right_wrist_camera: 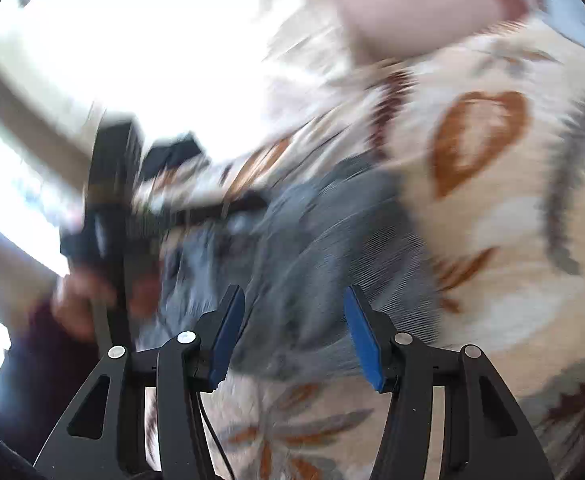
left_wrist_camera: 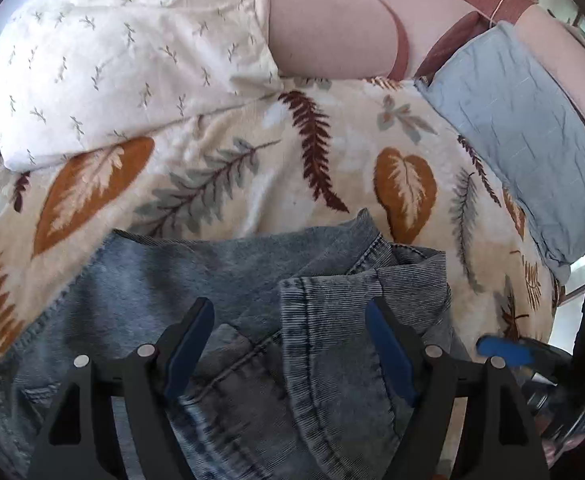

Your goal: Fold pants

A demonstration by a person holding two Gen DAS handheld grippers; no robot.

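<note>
**Kid:** What is your left claw doing?

**Me:** My left claw is let go. Its two blue pads stand wide apart and pinch nothing. The jeans lie right under it on the leafy blanket, in a bunched, folded pile. One hemmed edge runs down between my pads, but they do not touch it.

**Kid:** And past the jeans?

**Me:** Ahead and to the left of this claw sits a white pillow. Ahead and to the right sits a blue pillow.

**Kid:** And your right claw?

**Me:** My right claw is let go too, though not as wide. Its picture is very blurry. The jeans lie just in front of it and reach in between its pads. I can see my other hand off to its left, holding its tool.

**Kid:** What should you do now?

**Me:** I think the fold is laid down. I should lift both claws straight up, so no pad drags the cloth. Then I should check that the edges line up before I pinch again.
</note>
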